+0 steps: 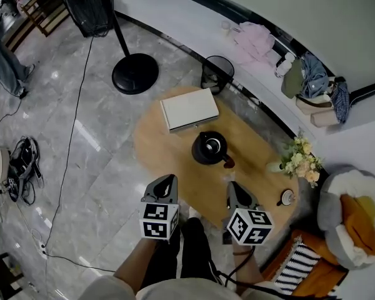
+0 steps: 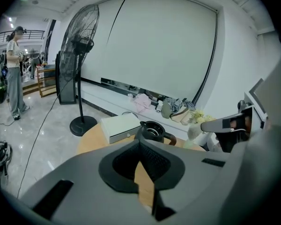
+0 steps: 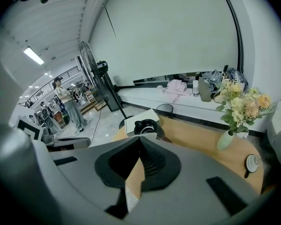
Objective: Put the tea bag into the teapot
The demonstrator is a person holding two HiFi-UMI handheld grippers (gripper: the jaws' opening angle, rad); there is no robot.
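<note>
A: Teapot, where is it seen?
B: The black teapot [image 1: 209, 147] is set abt mid-table [image 1: 175, 152], on the oval wooden top. Its mouth is seen open and its handle is turned twd the near-right edge.
A: And the tea bag?
B: It can't be made out in any view.
A: State of the tongs?
B: The left gripper [image 1: 169, 180] is held at the near edge, left of the pot. In its own view the jaws are seen pressed together at the tips w/ nothing betw. them. The right gripper [image 1: 232, 185] is held at the same edge, just beside the left one, and is likewise clenched on nothing. Both are seen well short of the pot.
A: What else is noted on the top?
B: A white box [image 1: 189, 109] is laid at the far-left end, just behind the pot. A vase of flowers [image 1: 300, 158] is stood at the right edge. A small white dish [image 1: 287, 197] is placed by the near-right edge.
A: Off the table?
B: A floor fan [image 1: 135, 74] and a wire waste bin [image 1: 217, 72] are seen past the far end.
</note>
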